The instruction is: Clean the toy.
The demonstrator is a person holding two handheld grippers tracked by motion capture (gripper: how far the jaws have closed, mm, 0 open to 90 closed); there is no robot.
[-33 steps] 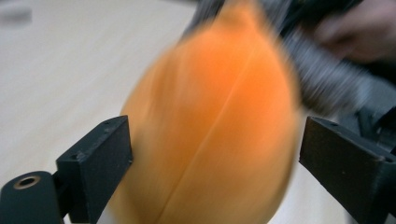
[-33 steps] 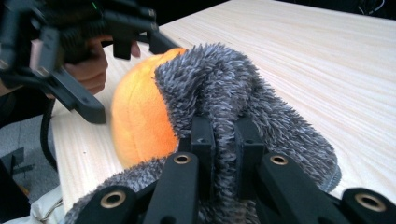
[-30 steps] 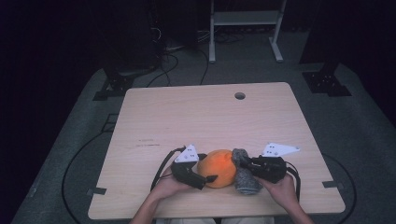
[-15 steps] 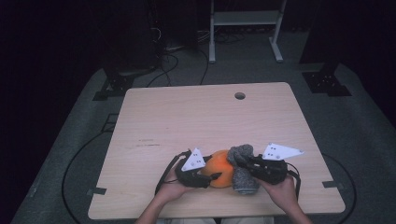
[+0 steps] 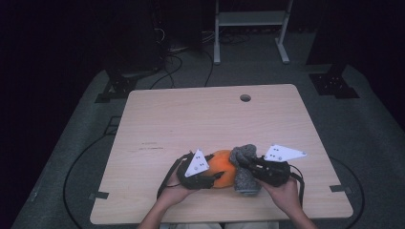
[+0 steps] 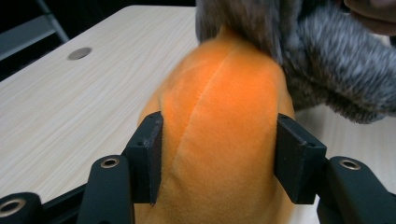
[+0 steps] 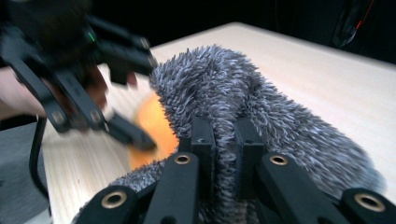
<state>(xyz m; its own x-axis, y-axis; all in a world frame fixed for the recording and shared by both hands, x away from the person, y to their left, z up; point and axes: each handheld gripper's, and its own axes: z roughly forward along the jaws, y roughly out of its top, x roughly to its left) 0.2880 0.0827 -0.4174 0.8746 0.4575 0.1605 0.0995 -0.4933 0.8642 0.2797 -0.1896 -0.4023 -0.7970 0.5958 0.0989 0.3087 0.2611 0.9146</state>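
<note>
Left gripper fingers clamped on orange plush, right gripper pinching grey fur cover, lower centre, likely for pulling apart.

A pale wooden table stands on grey carpet in a dark room. Near its far edge, right of centre, is a round cable hole. Beyond the far edge stands a white metal frame on two legs. Black cables lie on the floor at the far left, beside a black stand base; another black base sits far right.
</note>
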